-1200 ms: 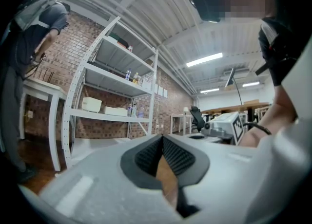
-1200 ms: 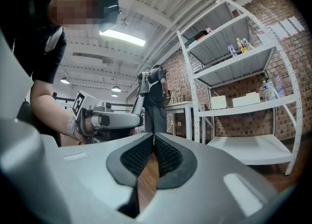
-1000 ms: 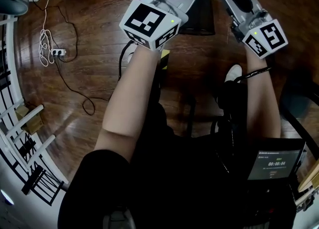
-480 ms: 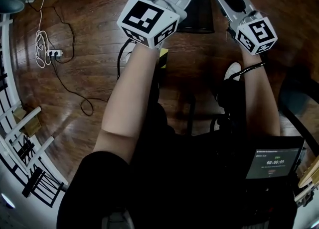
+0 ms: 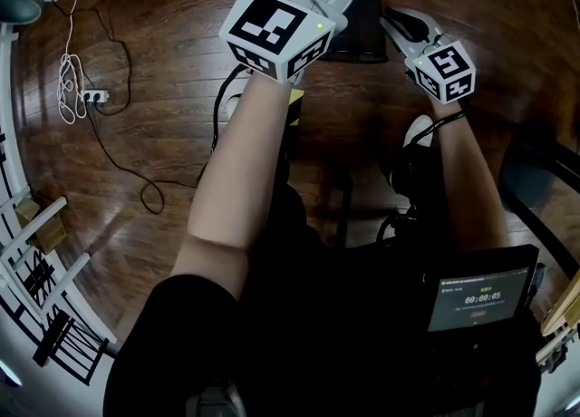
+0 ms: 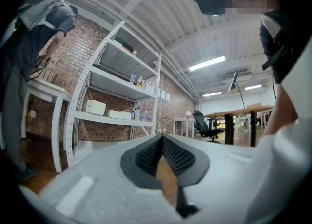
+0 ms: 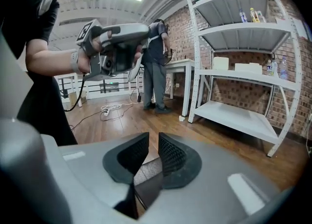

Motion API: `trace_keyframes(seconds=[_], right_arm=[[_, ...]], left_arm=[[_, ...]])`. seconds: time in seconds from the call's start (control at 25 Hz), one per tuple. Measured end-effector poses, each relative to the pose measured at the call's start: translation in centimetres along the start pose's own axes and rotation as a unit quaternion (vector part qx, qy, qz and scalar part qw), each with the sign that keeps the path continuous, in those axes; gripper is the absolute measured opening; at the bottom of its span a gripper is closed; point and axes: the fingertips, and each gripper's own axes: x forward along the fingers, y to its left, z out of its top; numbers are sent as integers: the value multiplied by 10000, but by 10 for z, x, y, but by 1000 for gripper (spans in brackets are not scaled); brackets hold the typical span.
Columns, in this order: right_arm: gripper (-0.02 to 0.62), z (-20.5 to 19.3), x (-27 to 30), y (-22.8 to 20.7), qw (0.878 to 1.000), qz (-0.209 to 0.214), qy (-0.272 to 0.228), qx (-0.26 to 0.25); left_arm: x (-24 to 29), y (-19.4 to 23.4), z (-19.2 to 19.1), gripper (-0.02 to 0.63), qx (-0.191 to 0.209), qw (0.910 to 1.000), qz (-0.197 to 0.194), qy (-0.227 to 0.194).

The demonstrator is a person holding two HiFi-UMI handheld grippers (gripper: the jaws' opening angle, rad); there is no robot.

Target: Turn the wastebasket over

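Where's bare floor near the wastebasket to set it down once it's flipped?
Bare wood: the stretch between the power strip and the left forearm, and the upper right corner past the wastebasket. Crowded: the left edge, with white cord and white rack.

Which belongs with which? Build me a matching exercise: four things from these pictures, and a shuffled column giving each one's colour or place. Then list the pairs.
1. wastebasket
2. power strip
3. screen
4. shelving rack

A. white, several tiers
B. black mesh, near the head view's top edge
C. lit, at the head view's lower right
D. on the floor at the head view's left, beside a coiled white cable

Pairs: 1-B, 2-D, 3-C, 4-A
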Motion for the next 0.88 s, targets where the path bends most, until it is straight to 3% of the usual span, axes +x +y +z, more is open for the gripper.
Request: trace_keyframes(seconds=[0.24,0.4,0.72,0.88], right_arm=[[71,-40,5,1,9968,-269,92,752],[119,-80,13,9,9925,-497,354,1057],[211,-159,41,43,9891,-660,1298,196],[236,-181,59,52,9835,-680,1673,-119]], left_arm=[[-3,0,3,3,59,10000,-51,3],[-6,7,6,3,-11,10000,42,-21],[-12,13,9,3,-96,9998,97,-126],[-16,19,4,3,-110,9998,108,-147]])
